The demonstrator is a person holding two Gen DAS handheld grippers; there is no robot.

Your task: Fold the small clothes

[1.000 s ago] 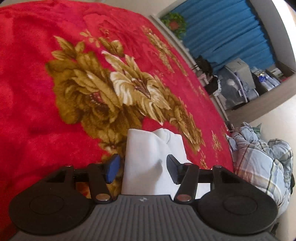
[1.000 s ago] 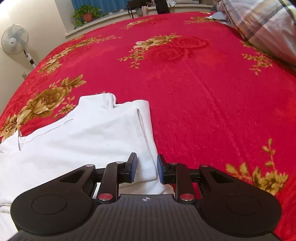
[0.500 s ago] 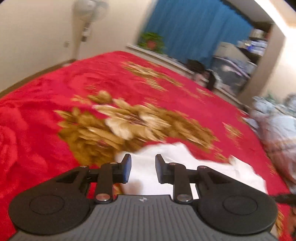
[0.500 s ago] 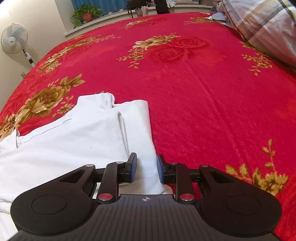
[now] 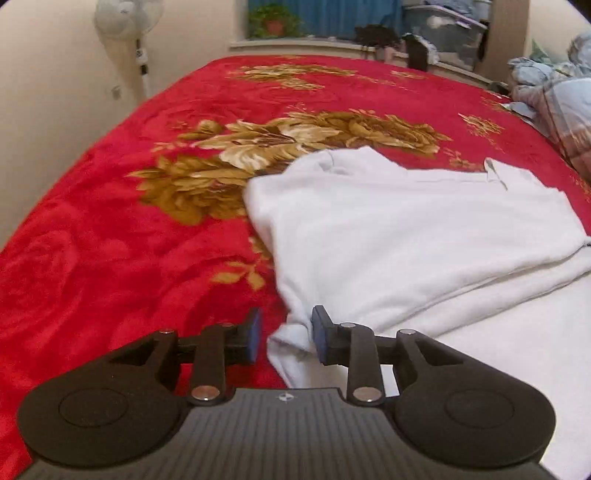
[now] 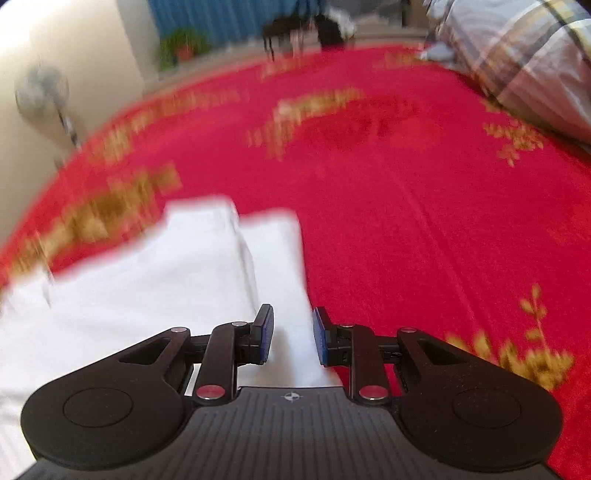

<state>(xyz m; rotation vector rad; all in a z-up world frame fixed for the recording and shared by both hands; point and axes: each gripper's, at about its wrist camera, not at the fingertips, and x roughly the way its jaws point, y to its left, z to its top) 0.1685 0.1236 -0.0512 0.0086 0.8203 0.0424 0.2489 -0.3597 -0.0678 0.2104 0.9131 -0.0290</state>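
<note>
The white garment point(image 5: 388, 229) is spread on the bed's red floral blanket point(image 5: 110, 240). Its bunched corner lies between the left gripper point(image 5: 284, 334), whose jaws are opening. A folded edge is straddled, unpinched, by the right gripper point(image 6: 293, 334). A plaid quilt point(image 6: 524, 55) is seen at 2 o'clock.

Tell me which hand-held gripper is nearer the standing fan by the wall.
Left. The left hand-held gripper works the white cloth's fan-side edge; the right hand-held gripper is at the opposite edge, farther from the fan.
</note>
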